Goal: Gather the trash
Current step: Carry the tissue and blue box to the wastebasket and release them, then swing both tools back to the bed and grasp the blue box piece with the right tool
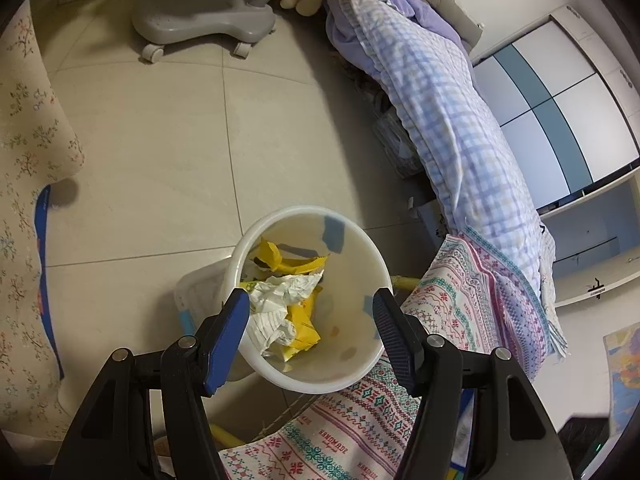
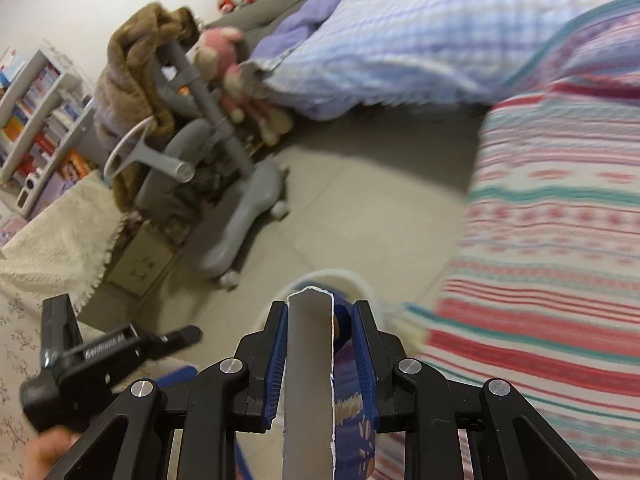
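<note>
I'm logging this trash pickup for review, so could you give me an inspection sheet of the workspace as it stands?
Surface: beige tiled floor, bare around the bin.
Job's things: white trash bin holds yellow wrappers and crumpled white paper; torn blue wrapper with silver inside is held above the bin.
Clutter: grey wheeled chair base, plush toy, brown garment on the chair.
Grippers: left gripper open over the bin, empty; right gripper shut on the torn blue wrapper.
Cables: nothing seen.
Surroundings: checked quilt, patterned blanket, bookshelf, floral cloth.
</note>
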